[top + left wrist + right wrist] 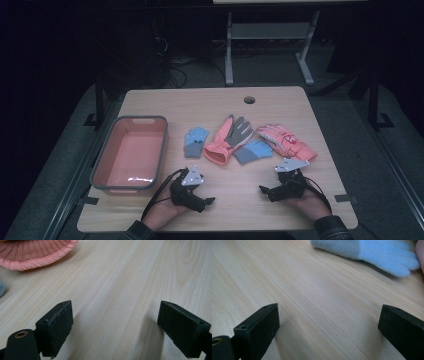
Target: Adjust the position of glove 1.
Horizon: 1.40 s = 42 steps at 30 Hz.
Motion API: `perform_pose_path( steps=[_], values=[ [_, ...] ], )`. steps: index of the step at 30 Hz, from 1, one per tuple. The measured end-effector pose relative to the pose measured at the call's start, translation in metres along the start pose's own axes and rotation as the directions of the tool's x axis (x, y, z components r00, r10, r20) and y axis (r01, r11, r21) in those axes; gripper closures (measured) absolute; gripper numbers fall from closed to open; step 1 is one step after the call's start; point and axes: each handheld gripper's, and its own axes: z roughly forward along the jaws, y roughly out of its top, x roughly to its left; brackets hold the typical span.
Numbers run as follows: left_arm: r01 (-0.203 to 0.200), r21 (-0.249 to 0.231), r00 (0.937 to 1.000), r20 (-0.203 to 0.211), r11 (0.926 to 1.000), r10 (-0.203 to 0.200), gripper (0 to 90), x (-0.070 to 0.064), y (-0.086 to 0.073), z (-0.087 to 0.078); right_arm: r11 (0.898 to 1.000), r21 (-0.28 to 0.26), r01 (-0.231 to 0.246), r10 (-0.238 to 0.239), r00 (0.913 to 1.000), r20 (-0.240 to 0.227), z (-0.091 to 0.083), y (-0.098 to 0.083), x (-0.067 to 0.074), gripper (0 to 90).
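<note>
Several gloves lie in a row mid-table: a small blue glove [195, 141], a pink and grey glove [229, 138], a blue and grey glove [253, 150] and a pink padded glove [286, 141]. My left gripper [209, 201] rests near the front edge, below the small blue glove, open over bare wood [115, 322]. The pink cuff [37, 252] lies ahead of its jaws. My right gripper [264, 190] rests at the front right, pointing left, also open with nothing between its jaws [329, 327]. The blue and grey glove [367, 252] lies beyond it.
A pink tub with a grey rim [131, 153] stands at the table's left, empty inside. A round cable hole [249, 99] sits near the far edge. A white table frame [270, 45] stands on the dark floor behind.
</note>
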Motion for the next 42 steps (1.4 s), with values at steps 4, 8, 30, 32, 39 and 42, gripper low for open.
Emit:
perform_pose_path(
  steps=[4,8,30,32,39,42],
  values=[
    [0.000,-0.003,1.0000,0.004,1.0000,0.000,12.4,0.000,0.000,0.000,1.000,0.000,0.000,0.000,1.0000,0.000,0.000,0.000,0.000,2.9],
    [0.006,-0.005,1.0000,0.001,1.0000,-0.006,12.4,0.000,-0.001,0.000,1.000,0.000,0.000,0.000,1.0000,0.000,0.000,0.000,0.000,3.4],
    [-0.014,0.002,0.9999,0.007,0.9999,0.014,12.3,0.005,-0.001,-0.002,0.999,-0.028,-0.041,0.041,0.9991,0.010,0.001,0.039,0.003,78.9],
    [-0.013,0.003,0.9999,0.007,0.9999,0.013,12.3,0.005,-0.001,-0.002,0.999,-0.032,-0.037,0.037,0.9993,-0.002,0.004,0.045,0.002,88.0],
    [-0.009,0.004,0.9999,0.008,0.9999,0.009,12.3,0.005,-0.001,-0.002,0.999,-0.035,-0.039,0.038,0.9990,-0.021,0.017,0.061,0.002,89.8],
    [-0.010,0.005,0.9999,0.007,0.9999,0.010,12.3,0.005,-0.001,-0.002,0.998,-0.041,-0.046,0.045,0.9988,-0.017,0.022,0.066,0.000,89.8]
  ],
)
